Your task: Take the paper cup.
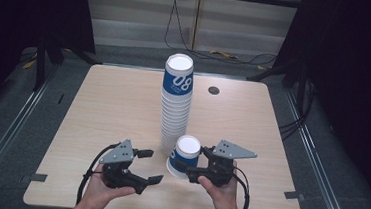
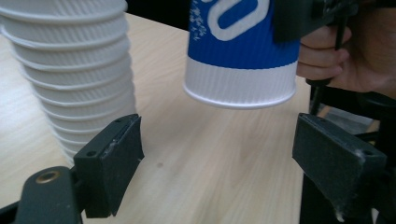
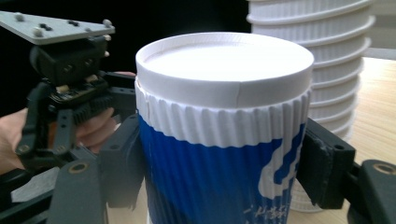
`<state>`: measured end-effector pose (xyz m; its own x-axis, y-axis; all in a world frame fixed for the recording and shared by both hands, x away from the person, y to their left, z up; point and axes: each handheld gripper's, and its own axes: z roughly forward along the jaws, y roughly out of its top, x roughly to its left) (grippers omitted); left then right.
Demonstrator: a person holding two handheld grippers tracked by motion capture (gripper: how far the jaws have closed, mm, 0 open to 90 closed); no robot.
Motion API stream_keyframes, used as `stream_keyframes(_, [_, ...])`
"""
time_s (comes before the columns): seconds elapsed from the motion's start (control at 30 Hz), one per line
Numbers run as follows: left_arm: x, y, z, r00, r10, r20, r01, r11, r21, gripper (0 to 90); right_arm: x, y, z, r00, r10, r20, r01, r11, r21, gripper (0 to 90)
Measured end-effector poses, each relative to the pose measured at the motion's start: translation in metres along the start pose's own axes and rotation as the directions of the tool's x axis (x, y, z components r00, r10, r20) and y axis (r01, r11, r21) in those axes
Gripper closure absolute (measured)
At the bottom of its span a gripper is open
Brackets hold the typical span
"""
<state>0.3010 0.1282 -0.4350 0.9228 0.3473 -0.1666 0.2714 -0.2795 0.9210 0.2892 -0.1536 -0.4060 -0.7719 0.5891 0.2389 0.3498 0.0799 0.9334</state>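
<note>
A tall stack of upside-down white and blue paper cups [image 1: 176, 104] stands in the middle of the wooden table [image 1: 113, 109]. Just right of its base, one more blue and white cup [image 1: 185, 156] hangs upside down and slightly tilted, a little above the tabletop. My right gripper [image 1: 195, 161] is shut on it, with a jaw pressed on either side of its ribbed wall [image 3: 219, 121]. My left gripper [image 1: 151, 167] is open and holds nothing; it sits left of the held cup and points toward it. Between its jaws I see bare table, with the cup's rim [image 2: 240, 100] beyond them.
A round cable hole [image 1: 213, 90] sits in the table's far right part. Black stands and cables lie on the floor behind the table. The person's hands come in at the front edge, and the stack [image 2: 74, 70] rises close to the left jaw.
</note>
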Motion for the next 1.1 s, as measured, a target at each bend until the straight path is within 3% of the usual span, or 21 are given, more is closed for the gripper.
stream_keyframes(0.07, [-0.003, -0.004, 0.004, 0.9997, 0.011, 0.020, -0.011, 0.9999, 0.006, 16.5, 0.001, -0.001, 0.002, 1.0000, 0.003, -0.009, -0.003, 1.0000, 0.003, 27.1])
stream_keyframes(0.23, [-0.005, -0.006, 0.007, 0.9997, 0.017, 0.017, -0.017, 0.9998, 0.004, 16.3, 0.004, -0.002, 0.006, 0.9991, -0.006, -0.042, 0.006, 0.9999, 0.014, 27.1])
stream_keyframes(0.37, [-0.003, -0.006, 0.011, 0.9997, 0.000, 0.025, 0.000, 1.0000, 0.007, 15.5, 0.007, -0.002, 0.010, 0.9990, -0.011, -0.044, 0.012, 0.9996, 0.027, 27.1])
stream_keyframes(0.67, [-0.006, -0.008, 0.016, 0.9983, 0.010, 0.057, -0.010, 0.9998, 0.014, 15.3, 0.016, -0.005, 0.023, 0.9969, -0.009, -0.079, 0.013, 0.9987, 0.049, 27.2])
stream_keyframes(1.1, [-0.010, -0.014, 0.024, 0.9993, 0.003, 0.037, -0.004, 0.9999, 0.015, 10.6, 0.023, -0.008, 0.031, 0.9961, -0.013, -0.087, 0.017, 0.9986, 0.050, 27.4])
